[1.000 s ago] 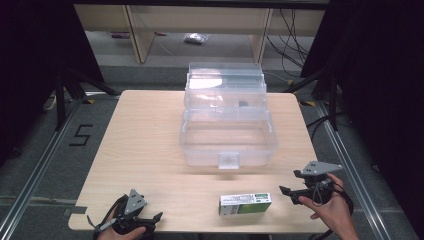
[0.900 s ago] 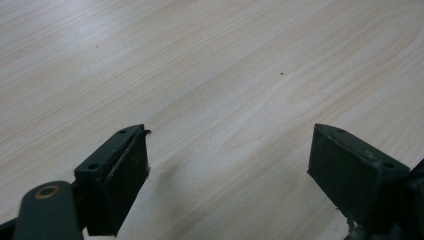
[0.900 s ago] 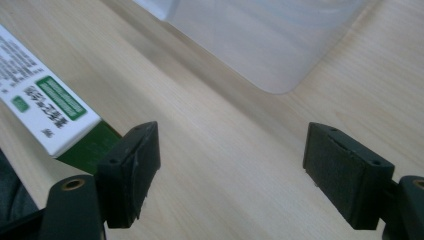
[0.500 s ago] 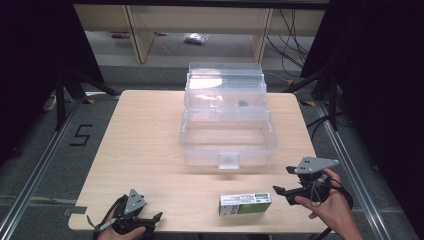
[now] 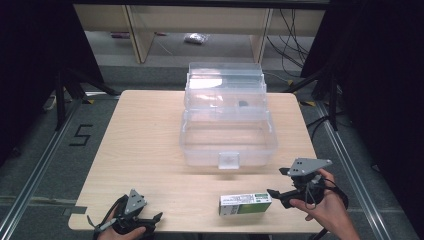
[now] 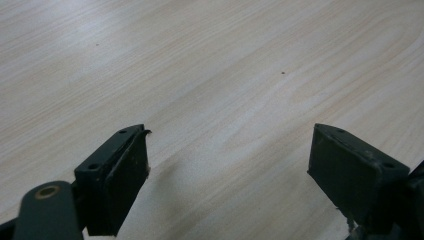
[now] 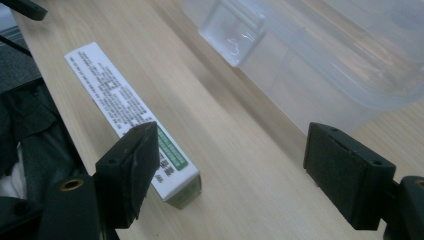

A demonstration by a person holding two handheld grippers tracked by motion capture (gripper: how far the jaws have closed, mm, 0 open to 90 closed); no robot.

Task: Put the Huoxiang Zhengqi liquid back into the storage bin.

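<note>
Pale wood-grain desk, bare over most of its top. Grey floor around it, a "5" marked at the left; shelving and cables beyond the far edge.

Right tongs held low over the desk's near right part, jaws spread wide, nothing between them. Green-and-white carton lies flat just beside their tips, on the left-tongs side. Clear plastic box, lid up, stands just beyond them.

Left tongs at the near left edge, jaws apart over bare wood, well apart from the carton.
</note>
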